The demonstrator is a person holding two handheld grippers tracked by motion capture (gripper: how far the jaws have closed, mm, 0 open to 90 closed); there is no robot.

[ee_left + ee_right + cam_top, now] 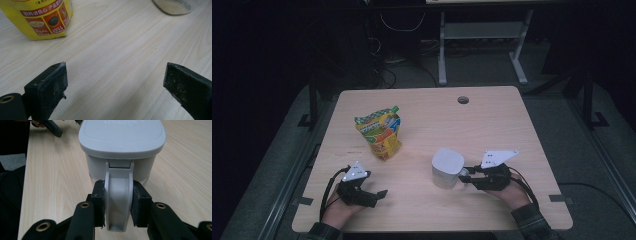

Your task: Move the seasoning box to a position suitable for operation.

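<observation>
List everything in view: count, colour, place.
table: one, light wood, centre, hole near far edge
pouch: one, yellow-green, left of centre
jug: one, white, lidded, right of centre
handle: one, white, on the jug, between the right gripper's pads
desk frame: one, white, floor behind
left gripper: one, black, near left, open over bare table
right gripper: one, black, near right, shut on handle

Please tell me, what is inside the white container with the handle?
The white container is covered by its lid, so most contents are hidden. Through its clear base, the left gripper view shows something pale and grainy.
</observation>
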